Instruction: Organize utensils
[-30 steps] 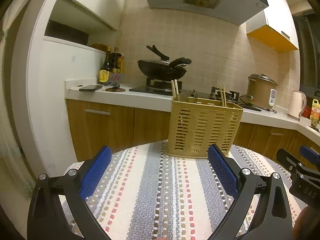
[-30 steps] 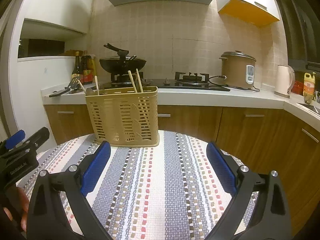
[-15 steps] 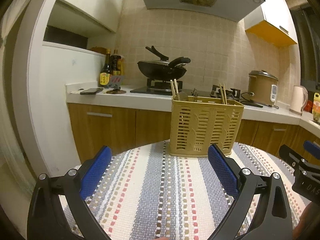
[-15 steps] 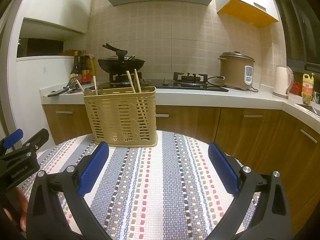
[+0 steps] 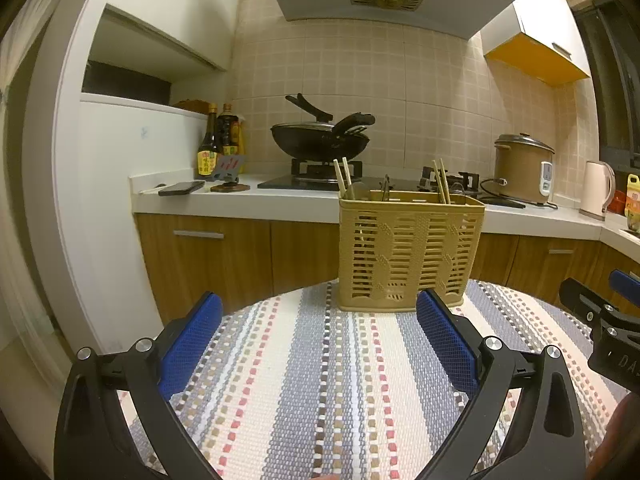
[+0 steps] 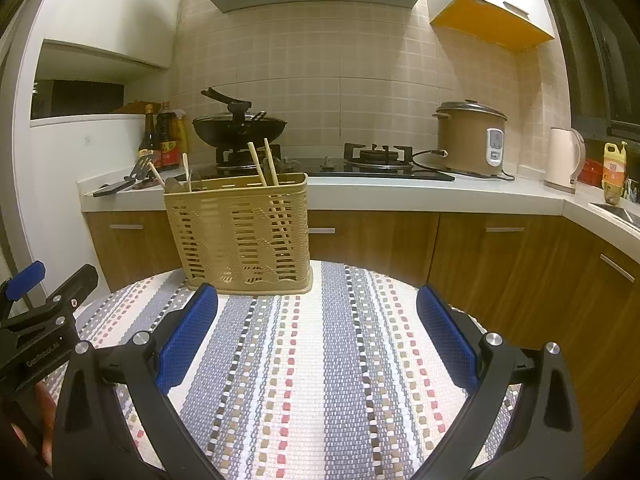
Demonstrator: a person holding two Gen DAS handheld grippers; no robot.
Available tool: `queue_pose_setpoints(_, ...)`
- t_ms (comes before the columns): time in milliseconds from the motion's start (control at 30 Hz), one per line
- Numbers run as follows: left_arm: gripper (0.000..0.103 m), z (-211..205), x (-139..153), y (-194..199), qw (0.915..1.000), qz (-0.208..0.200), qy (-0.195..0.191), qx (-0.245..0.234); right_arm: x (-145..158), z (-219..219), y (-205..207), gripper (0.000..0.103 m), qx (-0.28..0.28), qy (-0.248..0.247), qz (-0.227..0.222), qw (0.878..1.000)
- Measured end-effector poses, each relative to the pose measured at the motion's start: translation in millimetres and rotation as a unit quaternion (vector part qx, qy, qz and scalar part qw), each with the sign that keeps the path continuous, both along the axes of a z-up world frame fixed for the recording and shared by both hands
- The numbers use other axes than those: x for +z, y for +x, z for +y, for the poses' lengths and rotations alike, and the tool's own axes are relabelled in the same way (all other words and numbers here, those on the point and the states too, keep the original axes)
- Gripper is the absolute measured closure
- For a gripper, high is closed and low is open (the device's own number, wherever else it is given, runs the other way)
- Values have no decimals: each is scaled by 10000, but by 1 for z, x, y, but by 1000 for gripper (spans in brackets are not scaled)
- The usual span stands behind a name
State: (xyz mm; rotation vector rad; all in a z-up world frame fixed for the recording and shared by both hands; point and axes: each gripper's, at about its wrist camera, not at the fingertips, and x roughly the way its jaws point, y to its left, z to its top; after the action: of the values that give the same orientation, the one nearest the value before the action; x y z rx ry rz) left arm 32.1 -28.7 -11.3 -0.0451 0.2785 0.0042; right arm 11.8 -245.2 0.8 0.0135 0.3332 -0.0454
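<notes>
A tan slotted utensil basket (image 5: 408,252) stands upright at the far edge of a round table with a striped cloth (image 5: 320,380). Chopsticks (image 5: 343,174) and other utensil tops stick out of it. It also shows in the right wrist view (image 6: 240,232), with chopsticks (image 6: 264,162) in it. My left gripper (image 5: 320,316) is open and empty, held over the cloth in front of the basket. My right gripper (image 6: 318,308) is open and empty, to the right of the basket and near it.
Behind the table runs a kitchen counter (image 5: 248,200) with a wok (image 5: 320,140) on the stove, sauce bottles (image 5: 218,142), a phone (image 5: 180,188), a rice cooker (image 6: 472,140) and a kettle (image 6: 564,164). Wooden cabinets (image 6: 500,256) stand below.
Both grippers have drawn back and tilted up a little, so the basket looks slightly farther and higher in view. Both stay open and empty.
</notes>
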Motion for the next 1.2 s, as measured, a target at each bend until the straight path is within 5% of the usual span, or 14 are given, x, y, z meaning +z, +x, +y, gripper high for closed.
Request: queue_pose_setpoints(1200, 8, 0, -3, 2, 9999, 99, 1, -48, -1, 1, 1, 8, -21, -41, 6, 10000)
